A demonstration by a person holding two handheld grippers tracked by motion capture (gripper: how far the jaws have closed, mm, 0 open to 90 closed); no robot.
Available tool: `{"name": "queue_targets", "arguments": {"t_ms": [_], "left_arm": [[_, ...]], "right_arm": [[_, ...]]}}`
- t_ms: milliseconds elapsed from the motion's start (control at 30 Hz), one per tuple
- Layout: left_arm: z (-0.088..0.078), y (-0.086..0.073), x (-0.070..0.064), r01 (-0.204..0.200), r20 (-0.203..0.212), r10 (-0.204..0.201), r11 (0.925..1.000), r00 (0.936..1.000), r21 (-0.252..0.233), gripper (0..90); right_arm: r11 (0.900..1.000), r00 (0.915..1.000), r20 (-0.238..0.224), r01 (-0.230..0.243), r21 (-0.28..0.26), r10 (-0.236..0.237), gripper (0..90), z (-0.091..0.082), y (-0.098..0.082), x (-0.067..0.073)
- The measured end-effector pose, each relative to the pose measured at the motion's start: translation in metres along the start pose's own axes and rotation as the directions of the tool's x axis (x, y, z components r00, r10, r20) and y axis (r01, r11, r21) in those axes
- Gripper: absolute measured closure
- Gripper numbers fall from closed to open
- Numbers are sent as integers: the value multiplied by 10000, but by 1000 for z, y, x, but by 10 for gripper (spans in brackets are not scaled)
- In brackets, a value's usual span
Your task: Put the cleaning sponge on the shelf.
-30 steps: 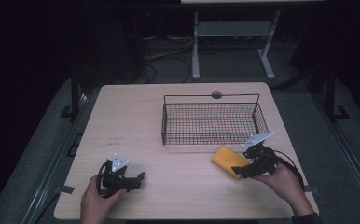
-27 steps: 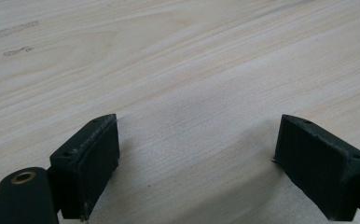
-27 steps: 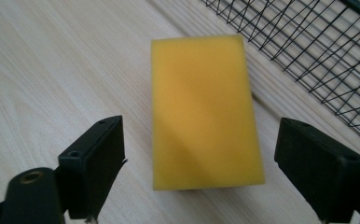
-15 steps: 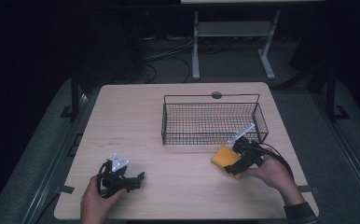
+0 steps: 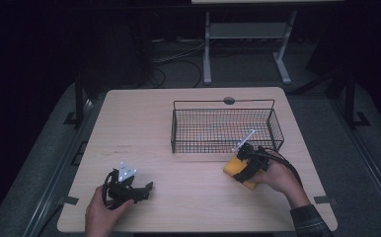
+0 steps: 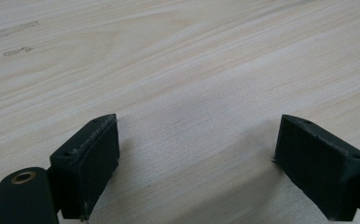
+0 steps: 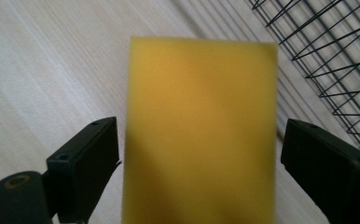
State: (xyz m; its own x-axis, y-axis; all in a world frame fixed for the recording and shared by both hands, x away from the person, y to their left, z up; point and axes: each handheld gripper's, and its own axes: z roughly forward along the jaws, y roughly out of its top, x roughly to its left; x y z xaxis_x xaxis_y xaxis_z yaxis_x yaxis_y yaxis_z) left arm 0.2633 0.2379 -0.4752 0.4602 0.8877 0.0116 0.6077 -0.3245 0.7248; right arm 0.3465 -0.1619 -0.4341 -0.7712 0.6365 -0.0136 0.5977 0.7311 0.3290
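While the sponge lies flat on the surface, these lines hold:

Sponge: a yellow rectangular sponge point(image 5: 239, 170) on the wooden surface point(image 5: 144, 128), near the right half of the front edge and just in front of the wire basket point(image 5: 225, 129), close to that basket's front right corner.
Sponge long axis: in the high view it runs slantwise, from the front right up toward the back left; in the right gripper view the sponge point(image 7: 201, 130) runs lengthwise straight away from the camera, between the two jaws.
Right tool: the right tool point(image 5: 245, 165) sits over the sponge's near end with its jaws spread wide; they have just been opening, and the sponge lies between them with a gap on each side, not pressed.
Left tool: the left tool point(image 5: 146, 187) rests near the front left corner of the surface, jaws wide apart, bare wood between them.
Basket: the black wire basket stands right of centre, toward the back edge.
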Motion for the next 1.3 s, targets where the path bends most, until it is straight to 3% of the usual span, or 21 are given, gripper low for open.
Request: {"name": "queue_targets", "arguments": {"t_ms": [400,600,867,1300], "left_arm": [[0,0,0,1,-1,-1,10000,10000,-1,129],[0,0,0,0,1,0,10000,10000,0,129],[0,0,0,-2,1,2,10000,10000,2,128],[0,0,0,-1,0,1,10000,10000,0,129]], "right_arm": [[9988,10000,-40,86,485,-85,138,10,0,-1],[9985,9999,-55,126,531,-123,215,9,0,-1],[9983,9999,-77,101,575,-97,227,8,-1,-1],[9995,9998,-147,-90,305,95,232,-9,-3,-2]]}}
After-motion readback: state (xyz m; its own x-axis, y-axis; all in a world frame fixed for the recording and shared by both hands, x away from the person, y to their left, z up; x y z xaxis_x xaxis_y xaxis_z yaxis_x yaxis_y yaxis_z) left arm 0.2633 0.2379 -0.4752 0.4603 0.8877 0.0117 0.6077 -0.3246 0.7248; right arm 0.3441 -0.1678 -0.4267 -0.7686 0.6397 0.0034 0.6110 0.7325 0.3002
